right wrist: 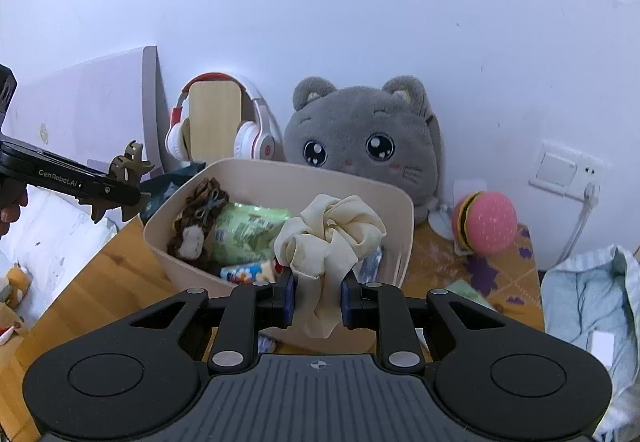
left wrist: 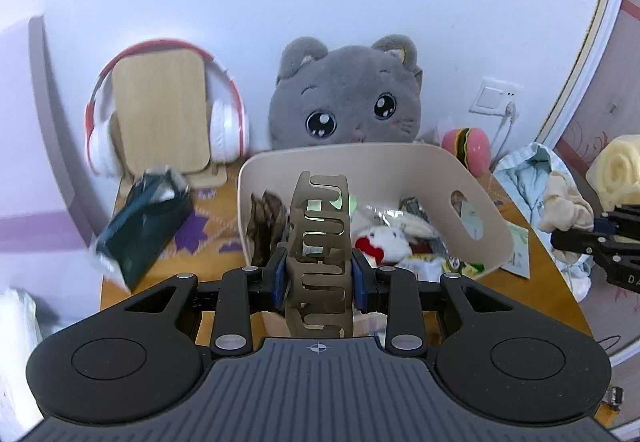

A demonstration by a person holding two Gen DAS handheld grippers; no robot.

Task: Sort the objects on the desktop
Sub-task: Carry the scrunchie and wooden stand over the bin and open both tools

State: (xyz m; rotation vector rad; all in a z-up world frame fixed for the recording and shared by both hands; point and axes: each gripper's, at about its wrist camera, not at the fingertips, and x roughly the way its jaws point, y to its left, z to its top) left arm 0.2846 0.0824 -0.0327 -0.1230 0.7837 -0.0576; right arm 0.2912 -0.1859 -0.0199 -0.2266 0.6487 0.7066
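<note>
The beige storage bin (right wrist: 404, 238) on the wooden desk (right wrist: 100, 282) holds a brown plush toy (right wrist: 198, 222), a green packet (right wrist: 248, 230) and a white plush (left wrist: 386, 242). The left gripper (left wrist: 320, 278) clamps a brown claw hair clip (left wrist: 320, 242) above the bin's near edge. The right gripper (right wrist: 318, 300) pinches a cream scrunchie (right wrist: 332, 238) over the bin.

Both views are bright with soft, even, bluish-white light and only faint shadows. Fisheye distortion bends the edges and darkens the corners. In the left view the dark packet (left wrist: 140, 226) is motion-blurred.
</note>
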